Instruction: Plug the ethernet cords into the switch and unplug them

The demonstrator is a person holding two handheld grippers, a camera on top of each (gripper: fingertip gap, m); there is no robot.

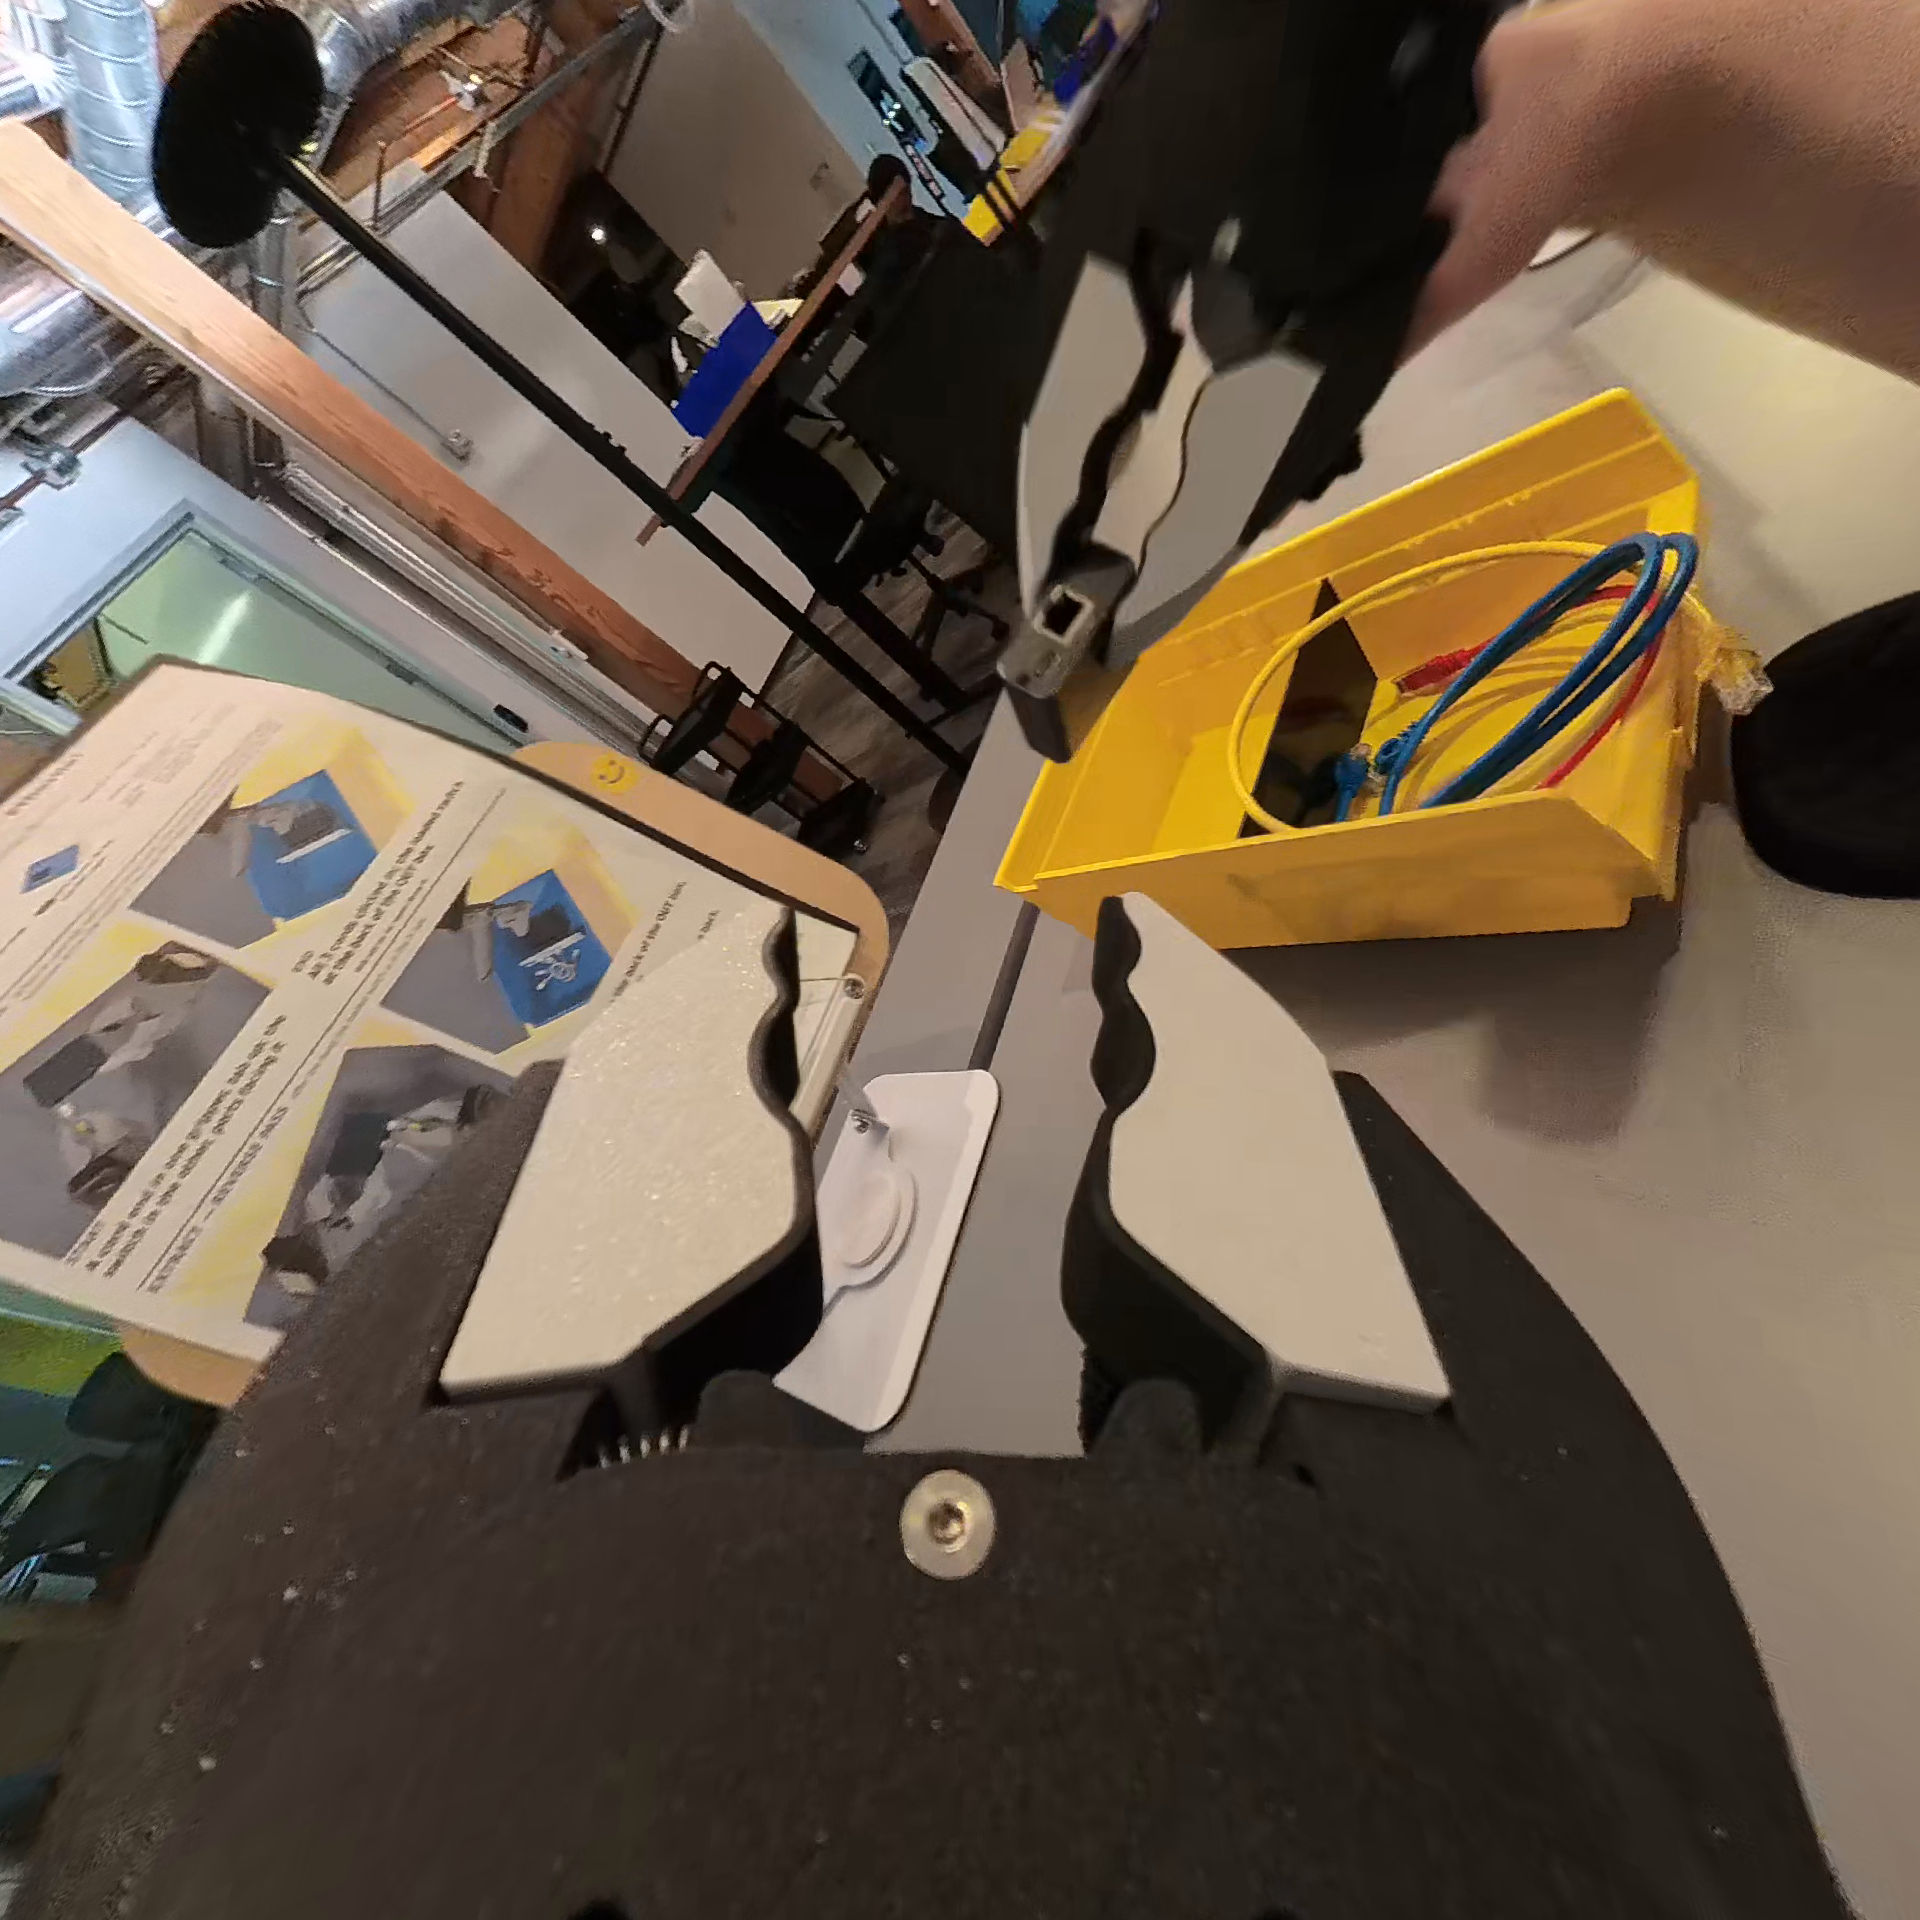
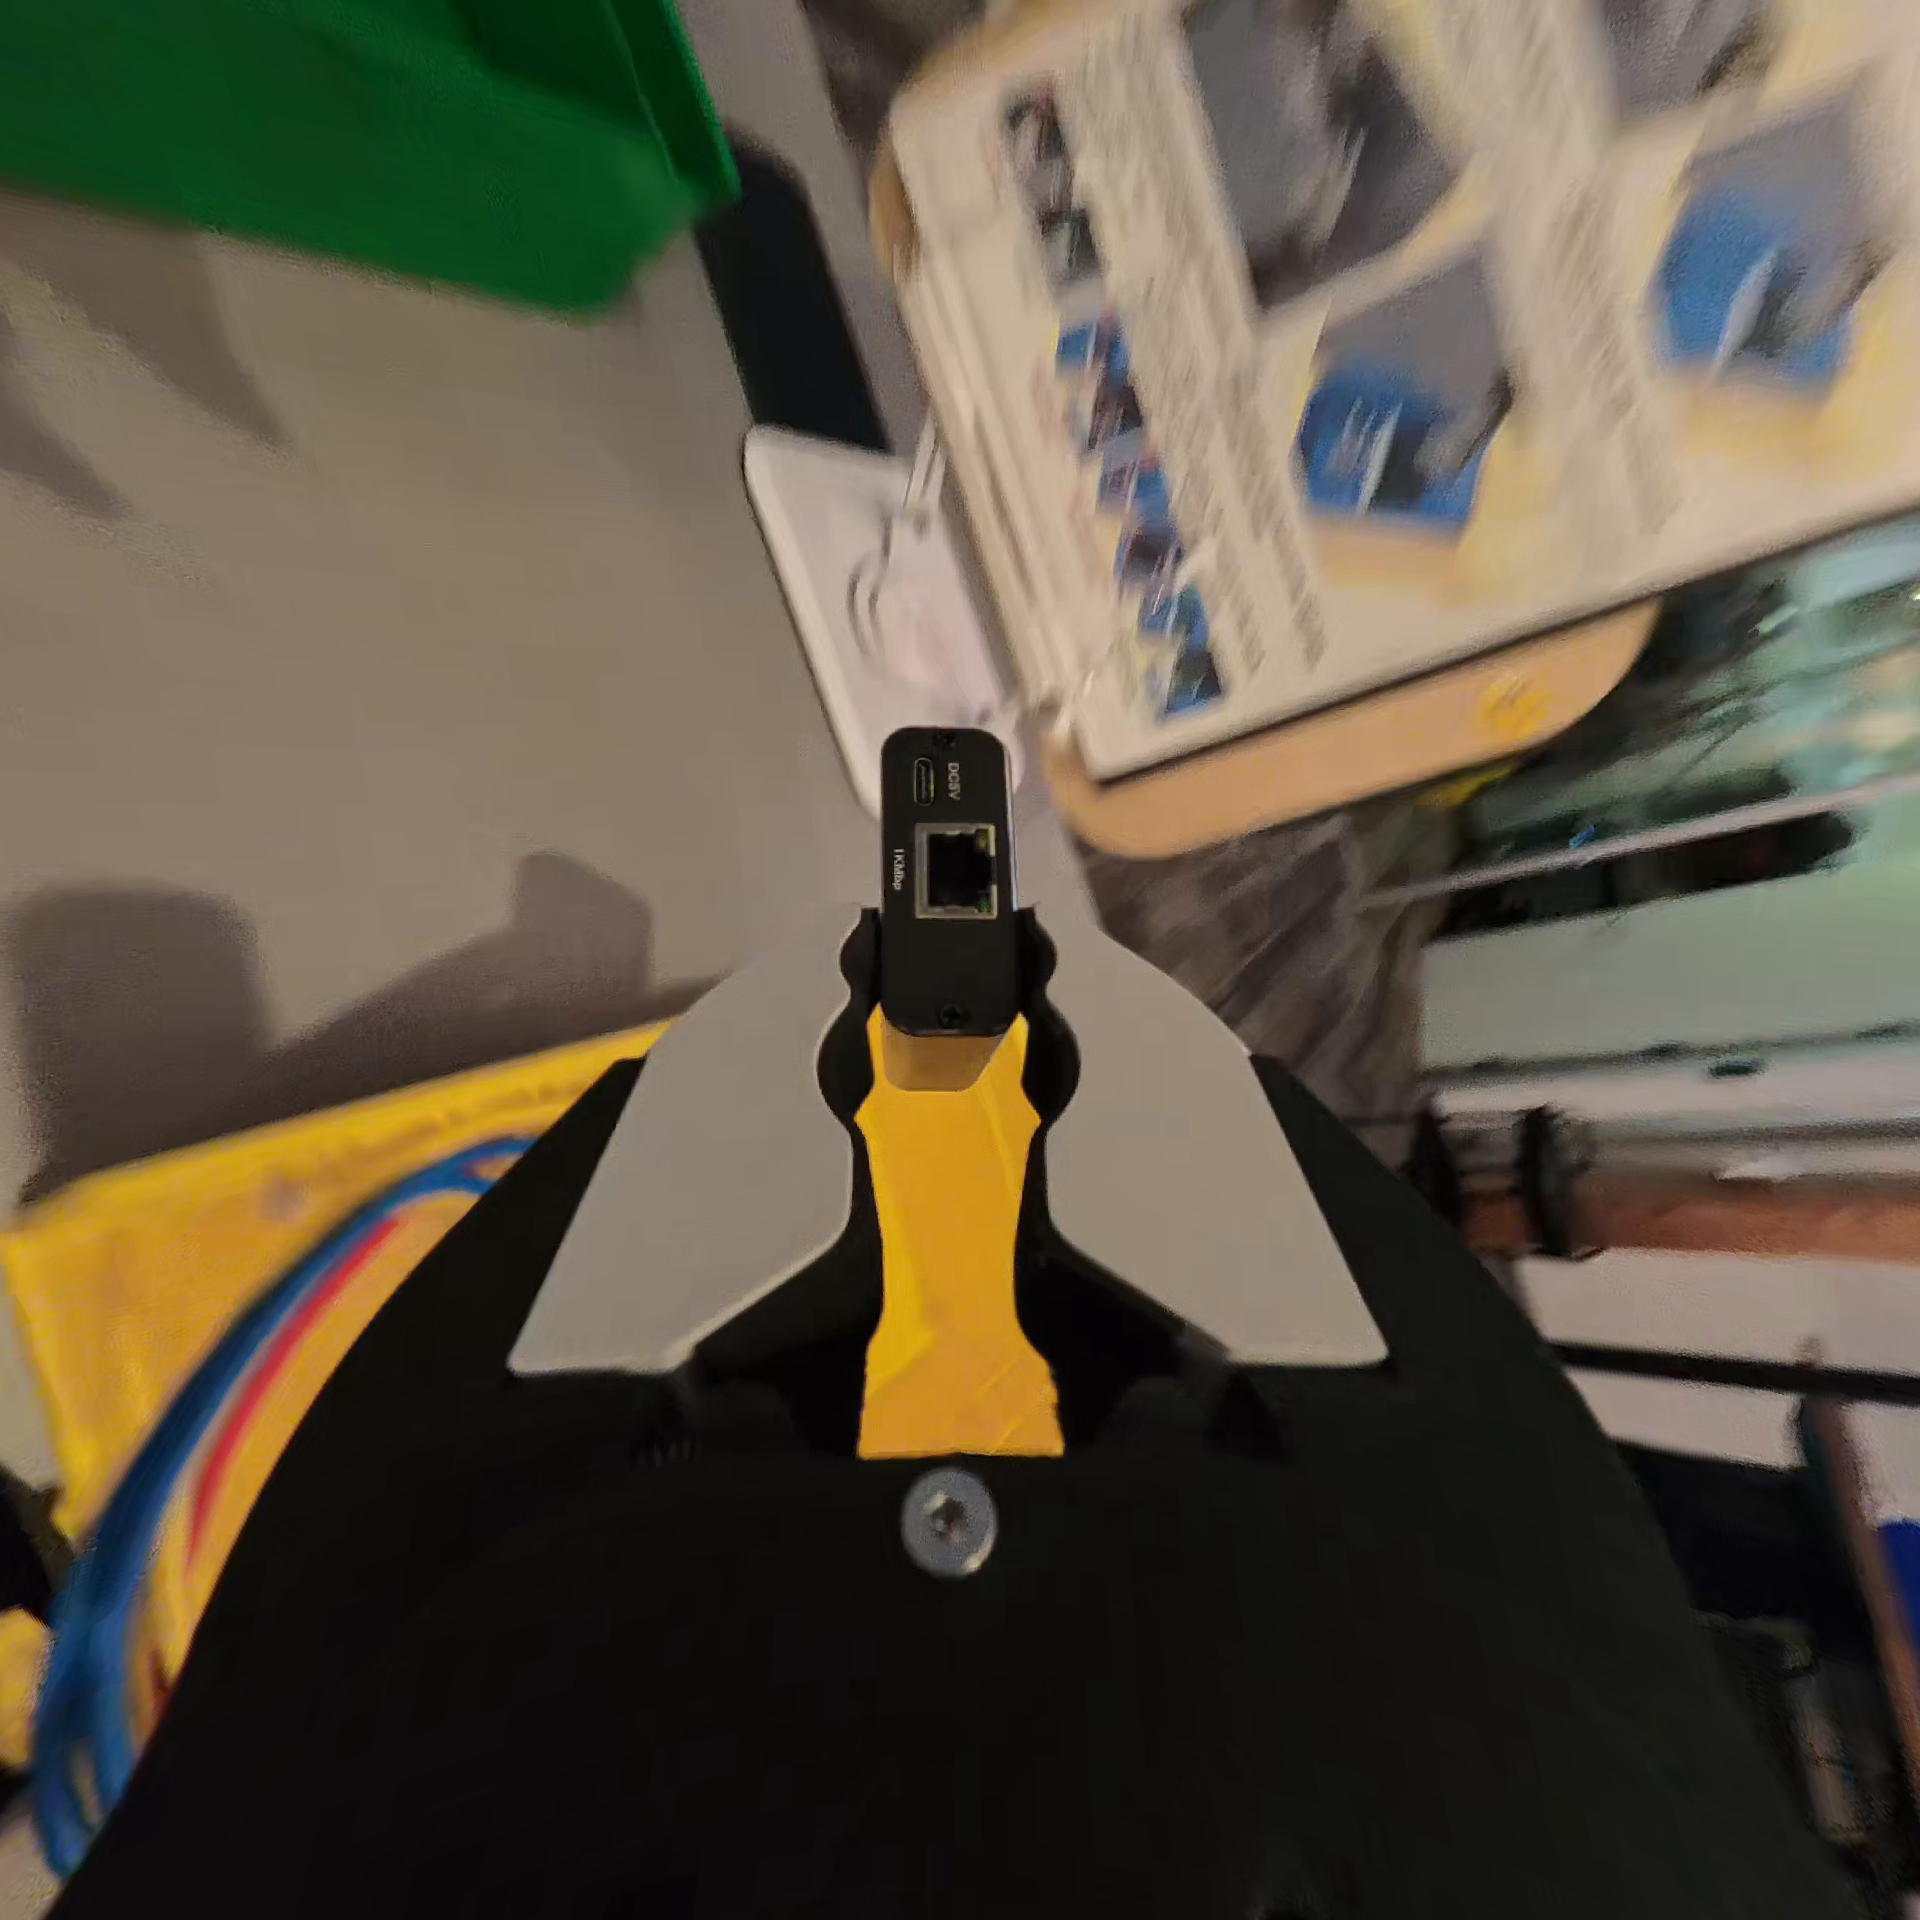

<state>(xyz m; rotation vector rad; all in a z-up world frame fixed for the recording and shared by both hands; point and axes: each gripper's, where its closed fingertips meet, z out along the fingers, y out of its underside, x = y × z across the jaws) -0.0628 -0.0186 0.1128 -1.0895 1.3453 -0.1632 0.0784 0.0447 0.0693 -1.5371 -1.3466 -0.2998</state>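
My right gripper [image 2: 945, 935] is shut on a small black switch [image 2: 948, 842], whose end face with one ethernet port points at the camera. In the left wrist view the same gripper [image 1: 1081, 582] holds the switch [image 1: 1060, 634] in the air just left of the yellow bin [image 1: 1340, 873]. Blue [image 1: 1558, 665], yellow [image 1: 1262, 686] and red [image 1: 1439, 665] ethernet cords lie coiled in that bin. My left gripper [image 1: 945, 997] is open and empty, low over the grey table's left edge.
An instruction sheet on a wooden clipboard stand [image 1: 312, 966] stands at the left, on a white base plate [image 1: 914, 1226]. A green bin [image 2: 343, 135] sits farther along the table. A person's hand [image 1: 1683, 156] holds the right gripper. A dark object [image 1: 1839, 758] sits right of the yellow bin. The grippers' ends are close to 15 cm from one another.
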